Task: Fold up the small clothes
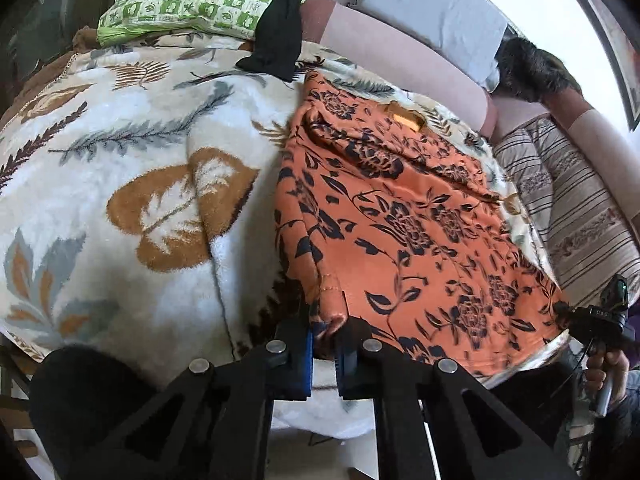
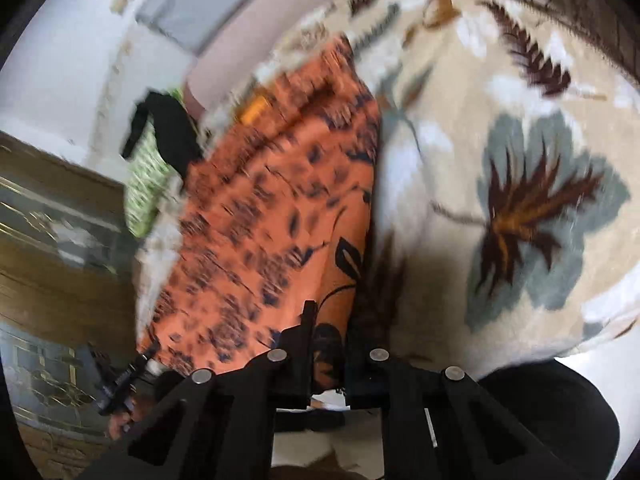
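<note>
Orange floral garment [image 1: 404, 216] lies spread on the leaf-print fleece blanket [image 1: 132, 168] covering the bed, running from the near edge toward the far right, with a fold ridge along its left side and a small orange tag [image 1: 406, 121] showing near its far end. Left gripper [image 1: 324, 344] sits at the near edge — its blue-padded fingers [image 1: 307, 354] are pinched on the garment's near left corner, cloth bunched between them. Right gripper [image 2: 328, 346] is at the garment's other near corner; in the right wrist view the orange fabric [image 2: 272, 208] runs down between its black fingers [image 2: 300, 344], which are closed on it, though that view is motion-blurred. The right gripper also shows small at the right edge of the left wrist view [image 1: 600, 316], held in a hand [image 1: 604, 368]. Far left on the bed — a green-and-white patterned pillow [image 1: 188, 4] with a black cloth [image 1: 280, 32] draped over its right end and onto the blanket. Beyond the garment are a pale pink bolster [image 1: 404, 52], a grey pillow [image 1: 432, 12], a dark furry item [image 1: 528, 68] and a striped cushion [image 1: 576, 208] at far right. Wooden cabinet with glass panels [image 2: 52, 240] stands left of the bed in the right wrist view.
</note>
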